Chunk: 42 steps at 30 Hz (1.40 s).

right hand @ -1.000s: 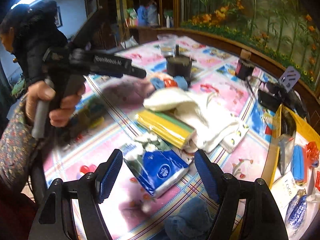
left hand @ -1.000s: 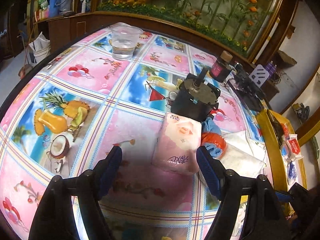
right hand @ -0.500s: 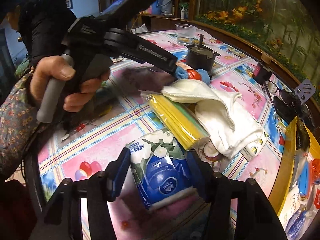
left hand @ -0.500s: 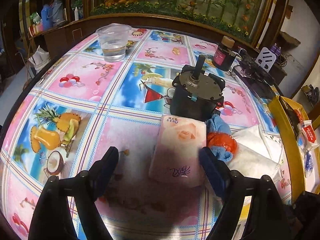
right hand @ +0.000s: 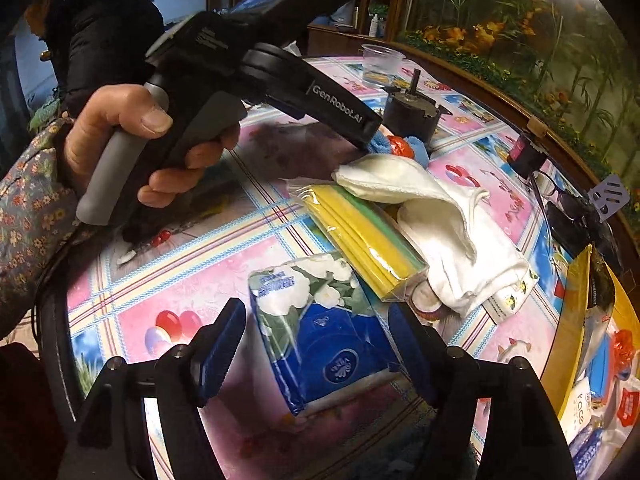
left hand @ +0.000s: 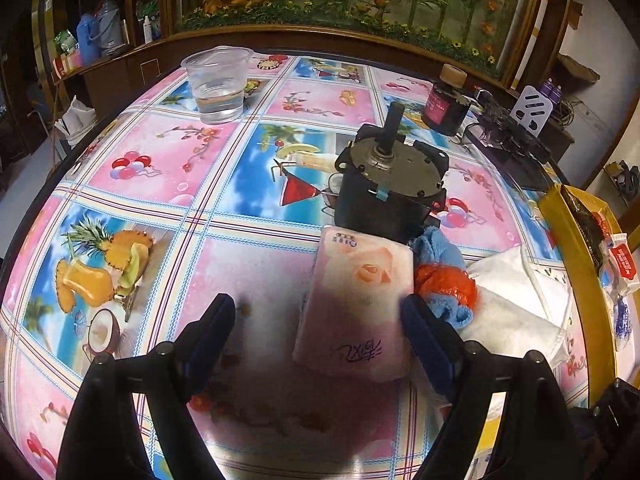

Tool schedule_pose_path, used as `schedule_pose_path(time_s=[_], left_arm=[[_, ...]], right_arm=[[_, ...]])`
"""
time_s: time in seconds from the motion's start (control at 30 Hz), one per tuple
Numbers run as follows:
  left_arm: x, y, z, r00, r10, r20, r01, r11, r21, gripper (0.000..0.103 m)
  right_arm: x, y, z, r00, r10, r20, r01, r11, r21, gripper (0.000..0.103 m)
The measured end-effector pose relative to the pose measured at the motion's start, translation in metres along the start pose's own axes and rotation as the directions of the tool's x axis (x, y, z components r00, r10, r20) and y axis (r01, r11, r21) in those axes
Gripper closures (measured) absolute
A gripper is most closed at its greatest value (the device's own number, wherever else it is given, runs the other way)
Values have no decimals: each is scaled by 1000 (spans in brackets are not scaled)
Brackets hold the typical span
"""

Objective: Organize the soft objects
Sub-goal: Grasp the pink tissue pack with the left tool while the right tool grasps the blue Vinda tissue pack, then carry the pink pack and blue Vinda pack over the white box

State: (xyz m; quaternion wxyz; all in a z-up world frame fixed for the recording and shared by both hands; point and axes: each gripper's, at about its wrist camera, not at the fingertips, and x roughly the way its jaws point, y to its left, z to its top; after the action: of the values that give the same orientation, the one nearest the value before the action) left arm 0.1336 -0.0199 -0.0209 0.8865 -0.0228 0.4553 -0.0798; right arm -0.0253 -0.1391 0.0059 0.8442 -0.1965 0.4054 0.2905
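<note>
Two tissue packs lined up for pickup, one between each pair of fingers

The left gripper (left hand: 318, 322) stands wide, the pink tissue pack (left hand: 358, 304) lying off-centre between its fingers, close against the right one and clear of the left; it lies near the table's middle, butting a black motor (left hand: 390, 192). The right gripper (right hand: 316, 340) is opening its fingers around the blue tissue pack (right hand: 324, 332), pads not pressing, nearer the table's front edge beside a yellow packet (right hand: 362, 232) and white cloth (right hand: 440, 216). To grip well, I'd centre the left fingers over the pink pack first, then squeeze each pack's long sides gently, so the soft wrapping doesn't buckle.
</note>
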Motion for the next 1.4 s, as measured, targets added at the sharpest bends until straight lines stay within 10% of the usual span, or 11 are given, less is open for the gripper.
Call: schedule_pose_path(time_s=[0.3,0.4,0.57,0.93,1.4], left_arm=[[8,-9,-2,999,33,-23,-32,999,39,18],[9,-7,-4,998,60,-22,-60,998,36,49],[1,8,-3,998,68,6,-68,997,-33,48],[-54,0,-3,962,45,271,-39,999,-28,48],[-63,-101,-17,950,-139,281,96,982,162,48]], right_arm=[[-3,0,-2,1000,5,7,-5,1000,1,42],[-10,0,-1,999,29,37,-29,1000,9,43],[-31,-6,2,988,80,133,-85,996,31,43],[-66,-49,5,957,21,289,-88,971,221,43],[-101,-156,-29,930,-277,243,57,760,647,44]])
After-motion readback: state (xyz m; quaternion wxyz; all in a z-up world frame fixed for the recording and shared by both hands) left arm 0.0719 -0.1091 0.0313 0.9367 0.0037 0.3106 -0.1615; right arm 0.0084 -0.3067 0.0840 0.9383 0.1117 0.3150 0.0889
